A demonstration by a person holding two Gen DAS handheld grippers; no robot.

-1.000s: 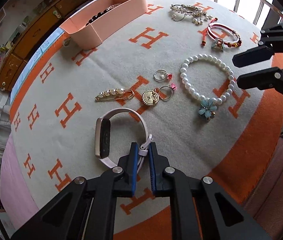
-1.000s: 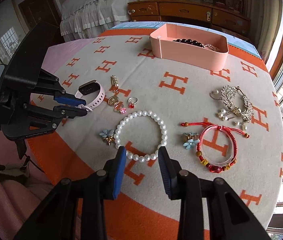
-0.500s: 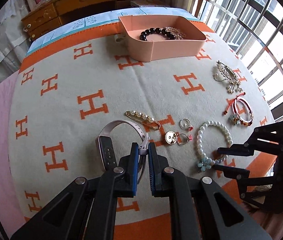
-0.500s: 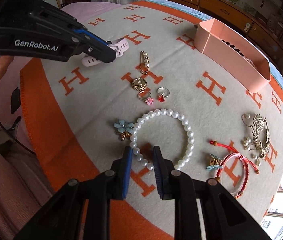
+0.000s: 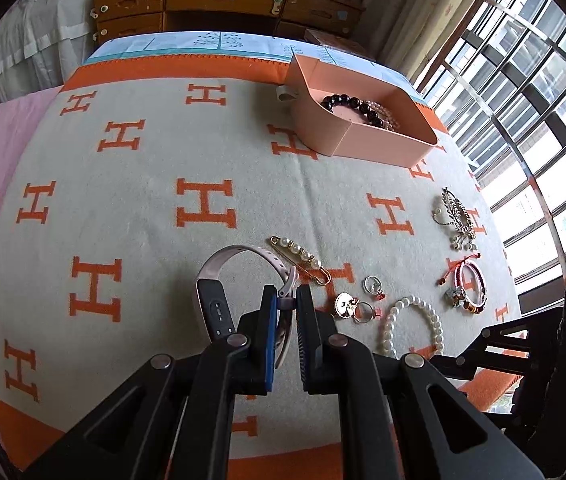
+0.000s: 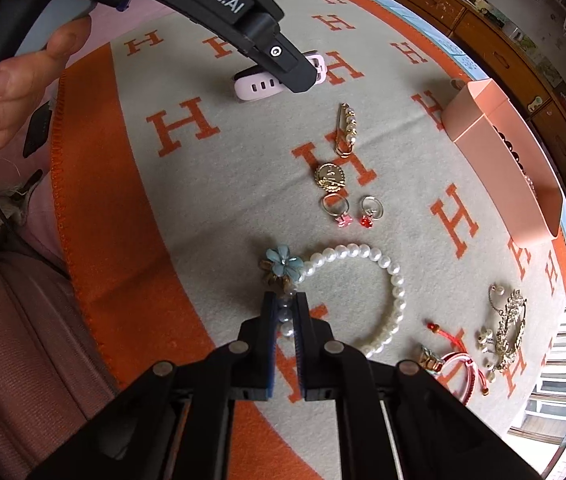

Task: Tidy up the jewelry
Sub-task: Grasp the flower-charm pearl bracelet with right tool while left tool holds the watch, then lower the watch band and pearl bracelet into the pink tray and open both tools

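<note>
My left gripper [image 5: 286, 303] is shut on the strap of a pink smartwatch [image 5: 219, 280], held just above the blanket; the watch also shows in the right wrist view [image 6: 261, 86]. My right gripper [image 6: 285, 304] is shut on the pearl bracelet [image 6: 387, 268] beside its blue flower charm [image 6: 283, 262]. A pink box [image 5: 363, 128] at the far side holds a dark bead bracelet [image 5: 353, 106]. A pearl pin [image 6: 348, 128], gold coin charm [image 6: 330, 176] and two rings [image 6: 335, 206] lie between the grippers.
A red cord bracelet [image 5: 469, 286] and a silver brooch [image 5: 457, 216] lie at the right near the window. The orange-and-cream H-pattern blanket [image 5: 143, 208] covers the table. A wooden dresser [image 5: 223, 0] stands behind. The person's hand [image 6: 15, 80] holds the left gripper.
My right gripper moved down onto the pearl bracelet and closed on it. My left gripper, still gripping the watch strap, has swung so the pink box lies ahead.
</note>
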